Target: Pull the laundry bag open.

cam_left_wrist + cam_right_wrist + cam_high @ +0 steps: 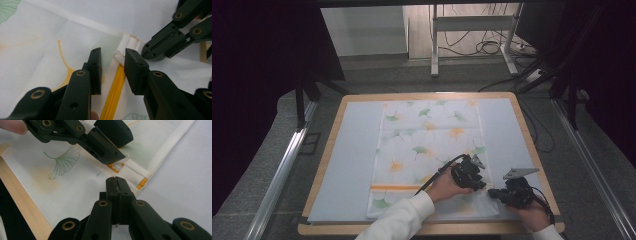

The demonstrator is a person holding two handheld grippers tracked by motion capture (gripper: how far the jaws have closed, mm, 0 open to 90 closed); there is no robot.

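— Why do we keep the right gripper clamped at the corner of the pillowcase?

— We pin the cloth there, jaws pressed together on the white hem just beside the zipper's end, so the fabric can't slide while the other hand works. The pillowcase lies flat on the grey mat, its near right corner under both tongs.

— And the left gripper?

— Its jaws stand partly apart, straddling the yellow zipper. A small white piece, probably the zipper pull, sits between the pads; we can't tell whether they touch it.

— Anything in our way?

— The two grippers nearly meet, tip to tip, so space is tight. The wooden table edge runs just beside the right gripper; cables and a metal stand lie well beyond the table.
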